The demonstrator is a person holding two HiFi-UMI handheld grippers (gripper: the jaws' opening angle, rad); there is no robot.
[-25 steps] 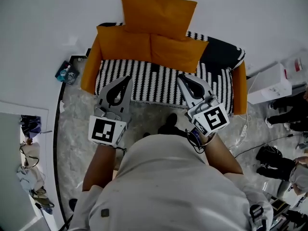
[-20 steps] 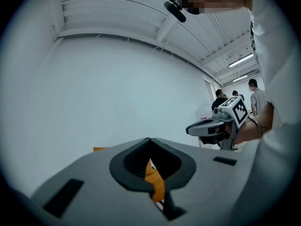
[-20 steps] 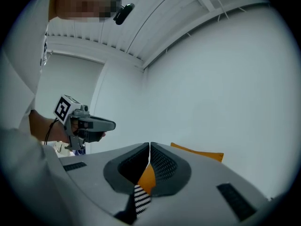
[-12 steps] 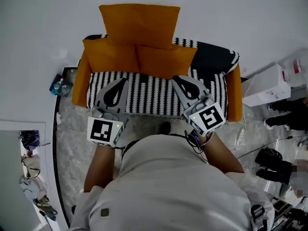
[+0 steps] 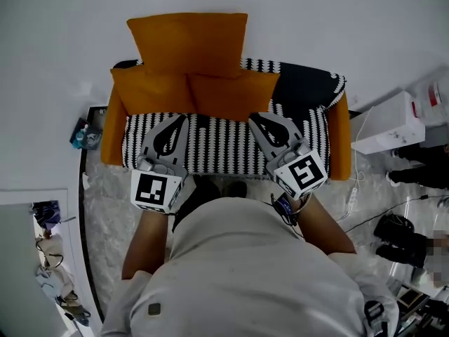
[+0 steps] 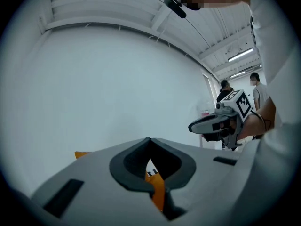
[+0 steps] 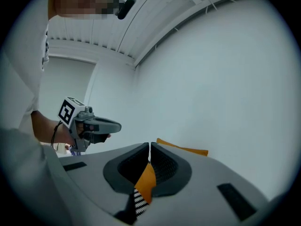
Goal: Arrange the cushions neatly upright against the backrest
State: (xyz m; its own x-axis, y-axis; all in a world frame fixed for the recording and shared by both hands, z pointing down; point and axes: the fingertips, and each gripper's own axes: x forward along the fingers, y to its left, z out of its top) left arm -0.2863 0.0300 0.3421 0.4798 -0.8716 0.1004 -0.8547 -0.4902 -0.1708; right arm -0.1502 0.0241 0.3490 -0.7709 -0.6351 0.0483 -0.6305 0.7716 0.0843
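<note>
An orange sofa (image 5: 342, 142) with a black-and-white striped cover (image 5: 224, 142) stands against the white wall. One large orange cushion (image 5: 186, 42) stands upright at the back. Two smaller orange cushions, one on the left (image 5: 146, 91) and one on the right (image 5: 233, 97), lean in front of it. A dark cushion (image 5: 302, 86) fills the back right corner. My left gripper (image 5: 184, 116) (image 6: 149, 139) and right gripper (image 5: 252, 116) (image 7: 148, 145) hover side by side over the seat's front, both shut and holding nothing. Orange fabric shows through each gripper's jaw opening.
A white box (image 5: 389, 121) stands right of the sofa, with cables and people's legs (image 5: 421, 170) beyond it. A blue item (image 5: 83, 133) lies on the floor at the sofa's left. A marbled rug (image 5: 105, 188) lies in front of the sofa.
Both grippers have moved forward to the sofa together and now hang over its seat instead of the rug. Both have stayed shut.
</note>
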